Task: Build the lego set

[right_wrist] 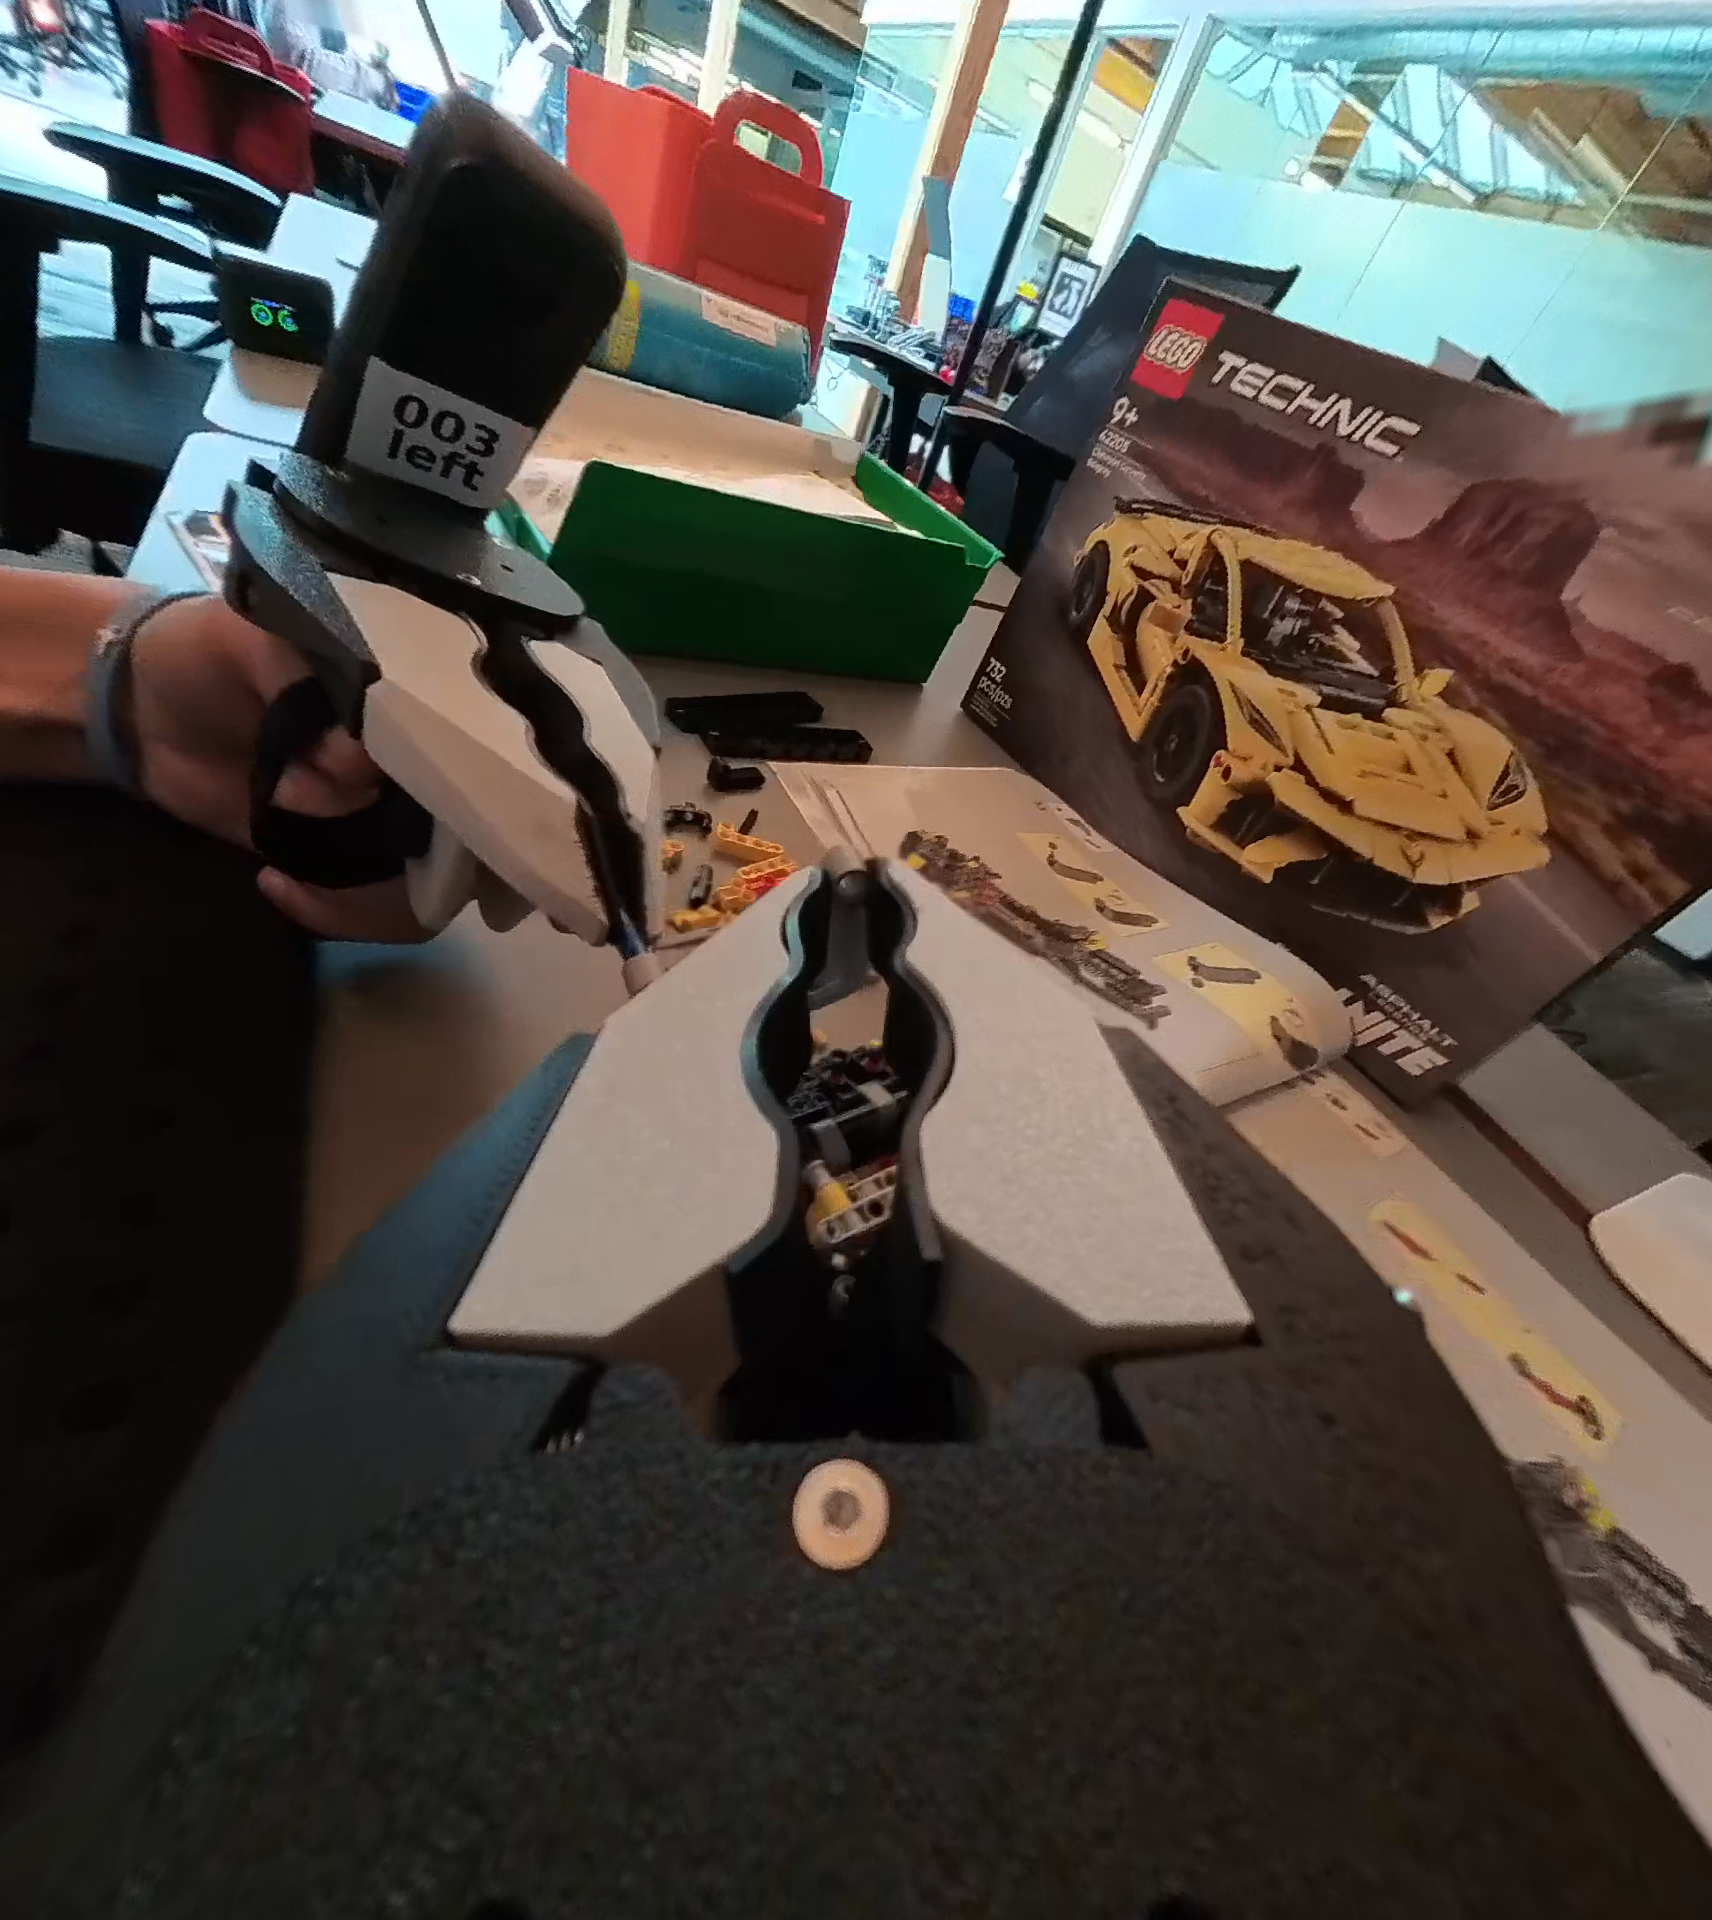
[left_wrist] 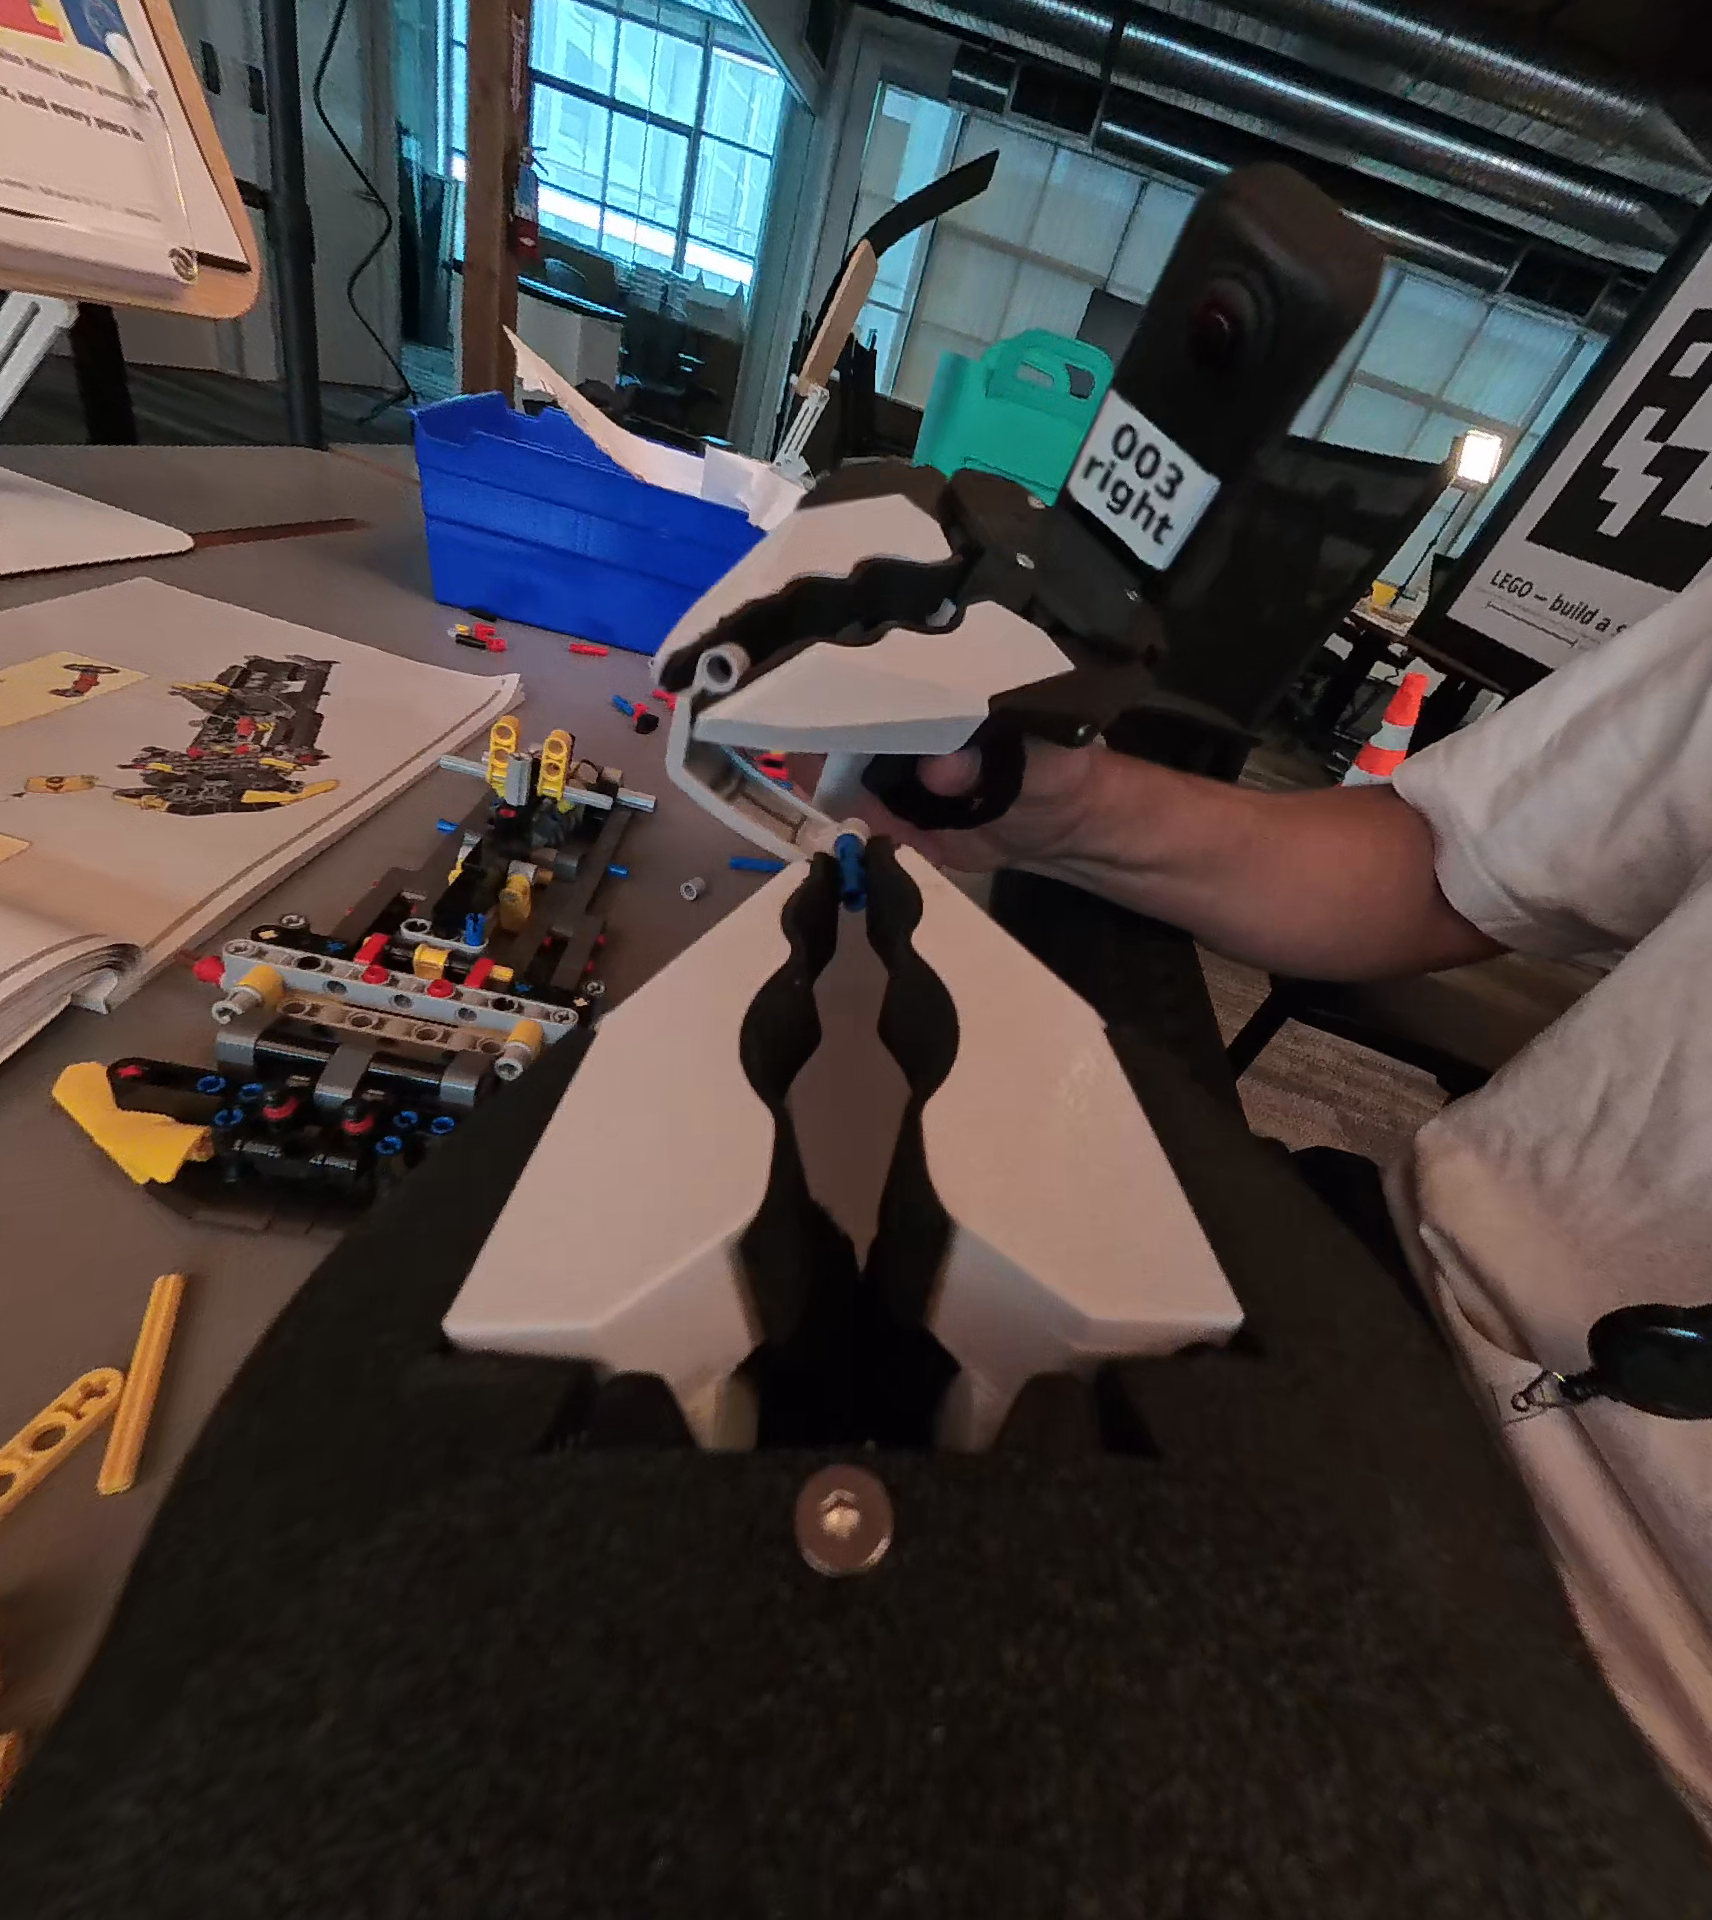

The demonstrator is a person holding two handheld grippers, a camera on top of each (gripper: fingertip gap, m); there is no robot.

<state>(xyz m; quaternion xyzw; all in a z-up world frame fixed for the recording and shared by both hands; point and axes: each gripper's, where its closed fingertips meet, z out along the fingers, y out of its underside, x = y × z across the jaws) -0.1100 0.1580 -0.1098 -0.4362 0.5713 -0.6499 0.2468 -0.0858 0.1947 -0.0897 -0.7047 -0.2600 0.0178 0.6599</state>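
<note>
A grey table [left_wrist: 395,540] carries an open instruction booklet [left_wrist: 156,790] at left and a half-built model [left_wrist: 395,997] beside it. A blue bin [left_wrist: 561,520] sits farther back; yellow loose pieces [left_wrist: 52,1444] lie near.

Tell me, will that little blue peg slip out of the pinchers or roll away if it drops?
The blue peg is tiny and round, so it would probably roll on the grey table if dropped. The left gripper pinches only its tip, so it could twist or slip loose when pushed into the grey angled piece that the right gripper holds.
</note>
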